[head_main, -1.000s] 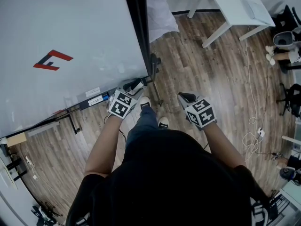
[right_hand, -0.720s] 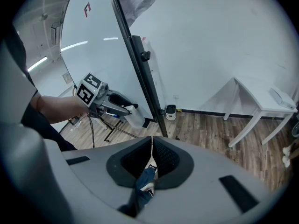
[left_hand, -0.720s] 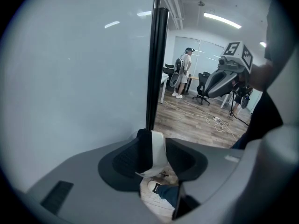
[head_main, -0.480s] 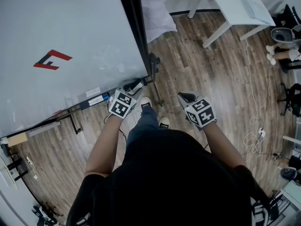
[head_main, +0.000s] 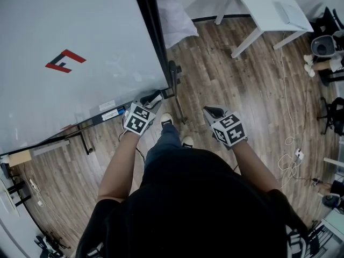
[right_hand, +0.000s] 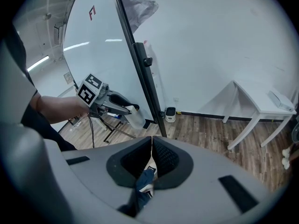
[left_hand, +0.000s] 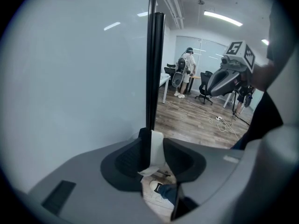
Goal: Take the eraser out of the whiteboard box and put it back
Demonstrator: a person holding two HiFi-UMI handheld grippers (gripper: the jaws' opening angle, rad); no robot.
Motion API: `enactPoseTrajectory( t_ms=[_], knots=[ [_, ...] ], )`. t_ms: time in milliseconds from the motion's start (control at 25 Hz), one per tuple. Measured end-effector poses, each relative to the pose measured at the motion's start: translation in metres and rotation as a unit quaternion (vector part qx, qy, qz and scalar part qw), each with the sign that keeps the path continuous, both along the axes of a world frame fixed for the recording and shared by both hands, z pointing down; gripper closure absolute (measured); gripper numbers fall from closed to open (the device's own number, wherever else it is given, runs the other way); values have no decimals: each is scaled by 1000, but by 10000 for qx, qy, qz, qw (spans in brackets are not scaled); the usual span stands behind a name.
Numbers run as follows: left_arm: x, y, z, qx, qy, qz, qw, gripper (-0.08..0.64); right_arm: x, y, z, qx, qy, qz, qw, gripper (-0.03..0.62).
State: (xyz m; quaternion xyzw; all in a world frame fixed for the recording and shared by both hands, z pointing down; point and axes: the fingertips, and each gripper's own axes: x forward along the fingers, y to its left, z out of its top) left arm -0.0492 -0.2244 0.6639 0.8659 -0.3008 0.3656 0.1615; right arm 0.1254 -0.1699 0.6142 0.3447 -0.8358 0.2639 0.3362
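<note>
My left gripper (head_main: 156,97) is at the whiteboard's (head_main: 75,47) lower right corner, beside the black frame post (head_main: 153,31). A white eraser (left_hand: 157,146) stands upright between its jaws, which are closing on it, both pads against its sides. In the right gripper view the eraser (right_hand: 134,118) sticks out past the left gripper's (right_hand: 127,110) tips, near the black corner bracket (right_hand: 150,123). My right gripper (head_main: 210,110) hangs over the wooden floor to the right, apart from the board. Its jaws are shut with nothing in them (right_hand: 152,155).
The board's tray rail (head_main: 107,114) runs along its lower edge, with stand legs (head_main: 176,71) below. A white table (head_main: 269,9) stands at the back right. Cables (head_main: 290,117) lie on the floor near office chairs (head_main: 333,112). A person (left_hand: 187,71) stands far off.
Both grippers stay in place. Only the head view has shifted slightly, so the board's red logo sits a little higher and further right.
</note>
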Motion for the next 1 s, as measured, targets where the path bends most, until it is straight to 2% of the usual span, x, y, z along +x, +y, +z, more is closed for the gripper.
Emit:
enactPoseTrajectory(
  t_ms=[1000],
  knots=[
    [-1,16,-63,546,132,-219,9982,413,17,32,-40,485,-36,65,9988,595]
  ],
)
